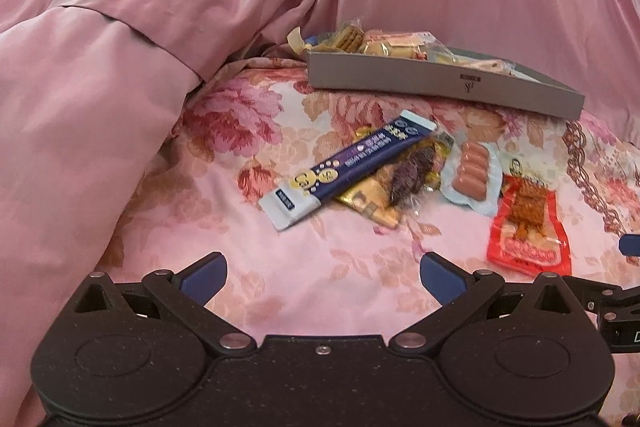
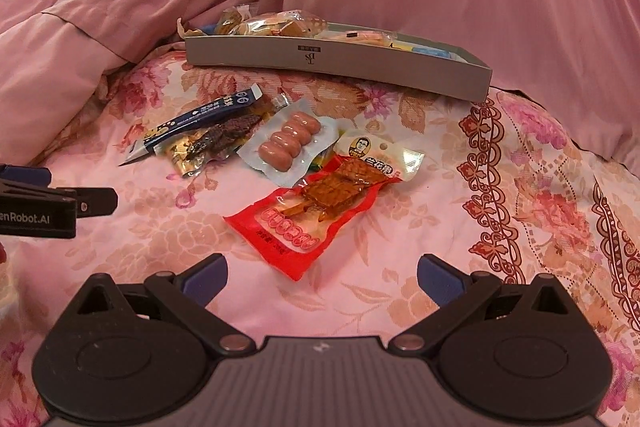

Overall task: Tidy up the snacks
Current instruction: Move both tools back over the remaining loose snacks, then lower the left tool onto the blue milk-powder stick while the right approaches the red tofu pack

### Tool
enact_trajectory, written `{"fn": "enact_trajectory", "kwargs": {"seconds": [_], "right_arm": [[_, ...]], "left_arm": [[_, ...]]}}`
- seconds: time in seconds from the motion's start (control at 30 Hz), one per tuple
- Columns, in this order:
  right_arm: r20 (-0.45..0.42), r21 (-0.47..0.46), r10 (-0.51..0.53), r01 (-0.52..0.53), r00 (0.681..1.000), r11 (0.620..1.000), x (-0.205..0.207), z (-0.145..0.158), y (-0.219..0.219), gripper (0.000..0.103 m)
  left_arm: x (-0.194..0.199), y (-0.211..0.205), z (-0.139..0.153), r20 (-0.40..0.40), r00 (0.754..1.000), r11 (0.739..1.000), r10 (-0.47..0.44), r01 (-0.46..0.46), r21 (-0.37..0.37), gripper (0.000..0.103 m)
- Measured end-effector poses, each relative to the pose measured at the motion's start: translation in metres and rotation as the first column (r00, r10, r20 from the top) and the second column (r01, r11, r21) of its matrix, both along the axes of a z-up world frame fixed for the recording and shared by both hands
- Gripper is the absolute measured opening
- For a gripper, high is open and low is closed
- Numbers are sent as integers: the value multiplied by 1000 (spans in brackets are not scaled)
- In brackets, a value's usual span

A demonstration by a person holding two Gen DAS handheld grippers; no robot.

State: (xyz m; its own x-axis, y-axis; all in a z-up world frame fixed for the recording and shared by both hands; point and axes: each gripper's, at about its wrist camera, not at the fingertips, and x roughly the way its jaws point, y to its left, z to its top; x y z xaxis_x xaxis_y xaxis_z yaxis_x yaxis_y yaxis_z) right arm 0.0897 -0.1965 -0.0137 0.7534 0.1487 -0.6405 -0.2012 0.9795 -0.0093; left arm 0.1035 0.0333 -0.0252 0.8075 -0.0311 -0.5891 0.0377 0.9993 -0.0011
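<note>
On the floral bedspread (image 2: pixel 400 287), four loose snack packets (image 2: pixel 312 207) before both gaping tongs (image 2: pixel 322 277).

Both wrist cams low over bedspread (image 1: pixel 328 267), facing fwd, sharing snack pile (image 2: pixel 280 147) & grey box (image 2: pixel 340 63).

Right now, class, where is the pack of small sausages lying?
The sausage pack lies on the floral bedspread, between the blue stick packet on its left and the red snack pouch.

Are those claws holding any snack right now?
No. Both the left gripper and right gripper are open and empty; the snacks lie on the bed.
</note>
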Motion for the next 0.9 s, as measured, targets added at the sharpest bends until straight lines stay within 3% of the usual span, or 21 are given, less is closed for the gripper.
{"fn": "enact_trajectory", "kwargs": {"seconds": [0.53, 0.9], "right_arm": [[-62, -22, -28, 26, 998, 999, 43, -2, 1, 103], [-55, -82, 25, -29, 998, 996, 76, 1, 13, 103]], "left_arm": [[54, 19, -3, 51, 998, 999, -29, 27, 43, 102], [99, 25, -1, 63, 976, 976, -208, 203, 74, 102]]}}
